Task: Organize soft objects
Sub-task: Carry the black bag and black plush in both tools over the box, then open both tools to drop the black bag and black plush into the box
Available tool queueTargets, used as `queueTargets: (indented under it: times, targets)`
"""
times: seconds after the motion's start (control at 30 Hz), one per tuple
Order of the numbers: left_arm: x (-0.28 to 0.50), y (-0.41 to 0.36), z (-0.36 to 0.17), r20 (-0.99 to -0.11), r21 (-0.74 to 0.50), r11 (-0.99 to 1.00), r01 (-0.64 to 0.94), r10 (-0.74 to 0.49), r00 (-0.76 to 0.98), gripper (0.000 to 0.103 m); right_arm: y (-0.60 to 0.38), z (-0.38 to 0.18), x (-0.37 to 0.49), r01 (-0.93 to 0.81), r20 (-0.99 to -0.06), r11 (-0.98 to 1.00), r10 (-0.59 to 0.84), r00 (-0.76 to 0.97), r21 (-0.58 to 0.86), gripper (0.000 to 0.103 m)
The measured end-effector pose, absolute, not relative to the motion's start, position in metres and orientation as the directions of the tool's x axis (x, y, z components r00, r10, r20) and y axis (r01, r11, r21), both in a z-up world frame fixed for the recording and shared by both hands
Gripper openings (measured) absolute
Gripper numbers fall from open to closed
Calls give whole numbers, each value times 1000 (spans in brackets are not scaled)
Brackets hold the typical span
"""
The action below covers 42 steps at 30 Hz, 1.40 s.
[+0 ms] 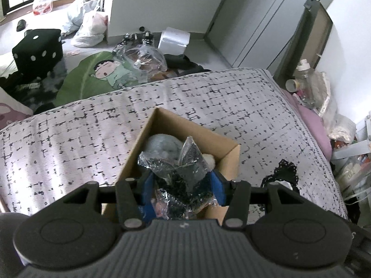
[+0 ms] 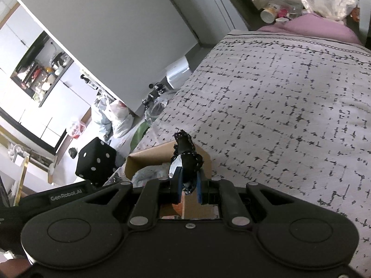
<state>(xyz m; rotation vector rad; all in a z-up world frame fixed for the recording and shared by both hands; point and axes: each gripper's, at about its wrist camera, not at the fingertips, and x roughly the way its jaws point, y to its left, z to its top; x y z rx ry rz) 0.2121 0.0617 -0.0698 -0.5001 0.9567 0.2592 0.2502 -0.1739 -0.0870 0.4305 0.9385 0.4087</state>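
An open cardboard box [image 1: 228, 159] stands on the bed's patterned cover [image 1: 69, 139]. Inside lie a grey plush [image 1: 162, 144] and a white soft piece [image 1: 209, 159]. My left gripper [image 1: 183, 185] is shut on a clear plastic bag of black lace fabric [image 1: 185, 171] and holds it over the box. My right gripper [image 2: 189, 186] is shut on a black lace piece [image 2: 186, 155] with white stitching, held beside the box [image 2: 148, 154]. That lace piece also shows in the left wrist view [image 1: 281, 173], right of the box.
The bed cover [image 2: 289, 115] fills the right wrist view. On the floor beyond the bed are a black dice cushion [image 1: 38, 48], a green cartoon mat [image 1: 97, 74], plastic bags [image 1: 90, 29] and a white box [image 1: 174, 40]. A bottle [image 1: 306, 81] stands by the pink pillow [image 1: 313, 125].
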Motion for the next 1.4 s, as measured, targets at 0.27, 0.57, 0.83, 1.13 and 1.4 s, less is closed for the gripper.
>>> queueTargets:
  times: [0.27,0.57,0.83,1.13,1.4]
  targets:
    - [210,76,-83,-850,-292,843,-451,-13,526,51,-150,-87,250,-167,-696,850,509,506,500,12]
    - [211,91,-92,-862,-312,831,-460,-43,506,54,-130,-89,252,-179,-714,858,503,487,482,12]
    - [211,99,-89,-857,-308,834,-458,-34,514,55,-120,-91,254,-176,-727,868,487,484,464,12]
    - [209,105,-85,-855,-311,838,-448,-40,518,60,-123,-83,254,-142,-718,881,454,528,452,42]
    - [205,99,-76,-852,-289,857,-426,-28,522,75,-129,-82,240,-124,-733,888,439,520,443,47]
